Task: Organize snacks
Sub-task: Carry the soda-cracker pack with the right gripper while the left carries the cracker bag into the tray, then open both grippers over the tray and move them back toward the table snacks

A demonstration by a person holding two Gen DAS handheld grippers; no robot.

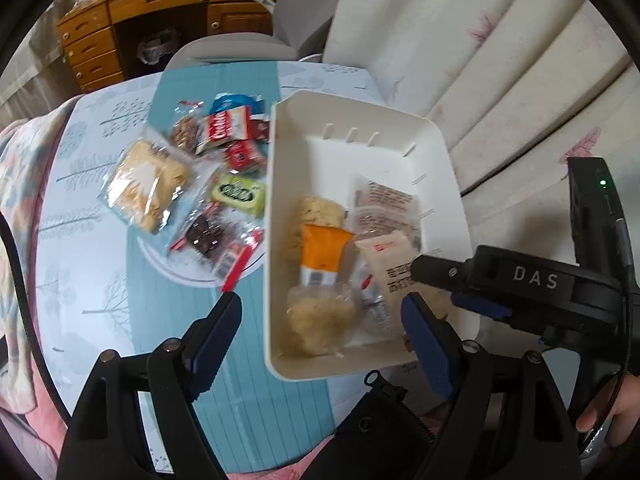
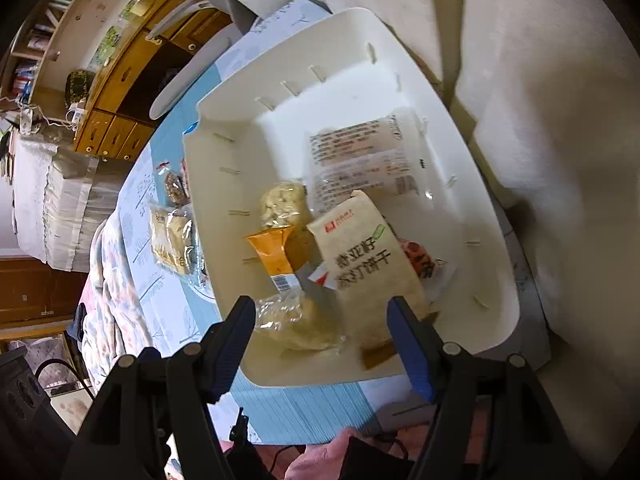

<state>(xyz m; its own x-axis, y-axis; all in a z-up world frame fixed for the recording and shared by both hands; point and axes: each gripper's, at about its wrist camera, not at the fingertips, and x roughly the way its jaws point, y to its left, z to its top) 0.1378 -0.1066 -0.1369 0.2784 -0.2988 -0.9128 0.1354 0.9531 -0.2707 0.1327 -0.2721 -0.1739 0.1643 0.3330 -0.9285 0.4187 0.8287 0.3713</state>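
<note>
On the counter: we saw a patterned blue-and-white cloth on the counter (image 1: 120, 320), a sofa behind it.
White bin: the white bin (image 1: 452, 184) stood on the counter's right side, its long axis running away from us, and already held several packets.
Plate of snacks: the plate (image 1: 168, 268), just left of the bin, carried the unsorted pile, among them a clear-wrapped biscuit pack (image 1: 148, 184), a green packet (image 1: 239, 194) and a dark cookie pack (image 1: 206, 234).
Beige cracker packet: the beige cracker packet (image 2: 372, 264) lay in the bin's near half, its long axis roughly along the bin's, its red logo end pointing to the far wall, overlapping other packets.
Orange packet: the orange packet (image 1: 322, 254) lay beside it, barcode end towards us.
Left tongs: our left tongs (image 1: 322, 320) hung over the bin's near-left rim, fingers apart, holding nothing.
Right tongs: our right tongs (image 2: 322, 324) hovered over the bin's near end above the cracker packet, fingers apart and empty.
Step in hand: we judged the sorting part-done, between a drop and the next pick.
Next move: it called for carrying open tongs left to the plate and closing on one packet's edge.
</note>
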